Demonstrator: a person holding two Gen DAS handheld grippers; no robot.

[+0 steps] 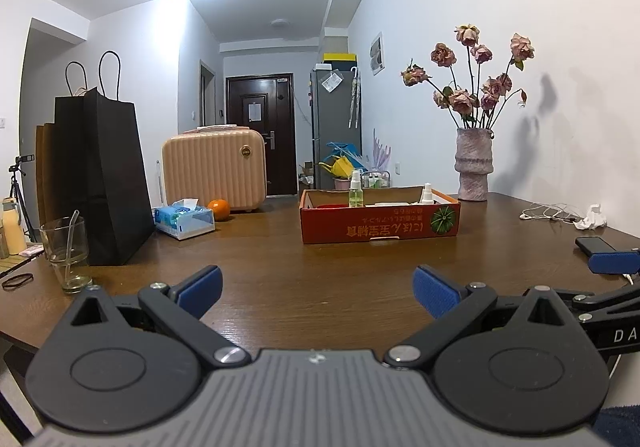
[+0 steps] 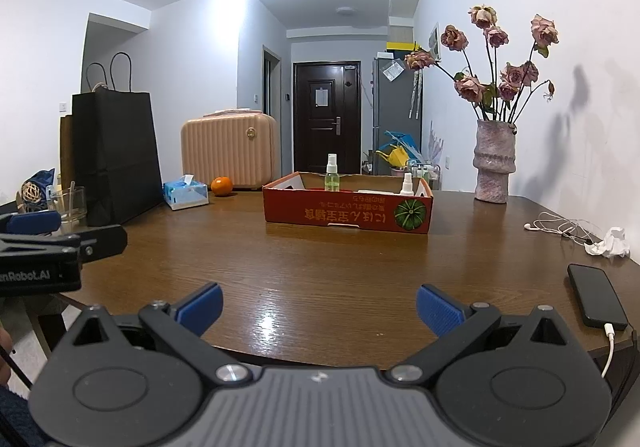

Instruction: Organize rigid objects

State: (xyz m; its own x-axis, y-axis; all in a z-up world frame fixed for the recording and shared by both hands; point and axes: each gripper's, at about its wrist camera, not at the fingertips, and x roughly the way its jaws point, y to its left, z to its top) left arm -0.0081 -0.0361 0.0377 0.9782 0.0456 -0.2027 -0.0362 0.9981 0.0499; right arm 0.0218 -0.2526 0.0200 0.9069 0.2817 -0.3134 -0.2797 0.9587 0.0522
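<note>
A red cardboard box (image 1: 380, 225) (image 2: 348, 213) stands on the brown table (image 1: 320, 279) (image 2: 320, 271). In it stand a green spray bottle (image 1: 355, 191) (image 2: 331, 179) and a small white spray bottle (image 1: 427, 195) (image 2: 407, 185). My left gripper (image 1: 318, 291) is open and empty, low over the near table edge. My right gripper (image 2: 319, 307) is open and empty, beside it to the right. A blue pad of the right gripper shows at the right edge of the left wrist view.
On the left: black paper bag (image 1: 108, 175) (image 2: 116, 155), glass with straw (image 1: 66, 251) (image 2: 70, 207), tissue box (image 1: 184, 221) (image 2: 186, 195), orange (image 1: 219, 209) (image 2: 221, 185), peach suitcase (image 1: 214, 169) (image 2: 229, 151). On the right: vase of flowers (image 1: 474, 167) (image 2: 493, 163), earphones (image 2: 560, 229), crumpled tissue (image 2: 610, 243), phone (image 2: 597, 295) (image 1: 596, 245).
</note>
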